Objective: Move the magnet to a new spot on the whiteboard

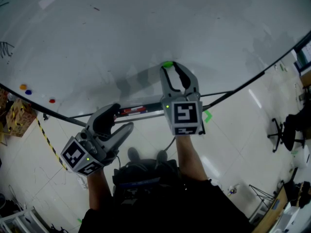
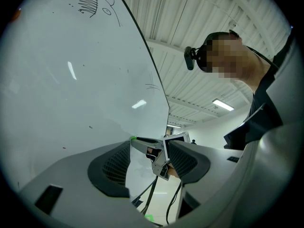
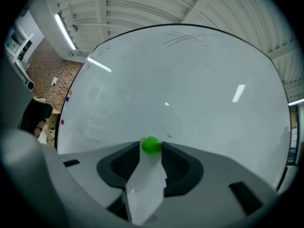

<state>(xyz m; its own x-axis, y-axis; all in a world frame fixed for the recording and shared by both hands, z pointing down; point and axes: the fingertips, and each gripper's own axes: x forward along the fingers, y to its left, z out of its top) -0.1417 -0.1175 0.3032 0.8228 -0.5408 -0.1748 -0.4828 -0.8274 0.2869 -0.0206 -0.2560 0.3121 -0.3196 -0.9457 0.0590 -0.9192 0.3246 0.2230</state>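
Hard to make out: scribbles on the whiteboard (image 1: 146, 28) are too faint to read; my body is cut off at the head view's bottom edge.
Surface: white, glossy, upright; three coloured dots (image 1: 28, 92) near its left edge.
Room: pale tiled floor (image 1: 233, 149); ribbed ceiling (image 2: 199, 56) with strip lights.
Magnet (image 3: 151, 145): green, on the board, between my right tool's tips.
Right tool (image 1: 173, 66): released; jaws stand just beside the magnet on either side.
Left tool (image 1: 121, 119): slack, jaws apart, nothing between them.

Grey left claw (image 1: 122, 116), right claw (image 1: 173, 67); black-white marker cubes (image 1: 184, 115); dark top (image 1: 204, 205).
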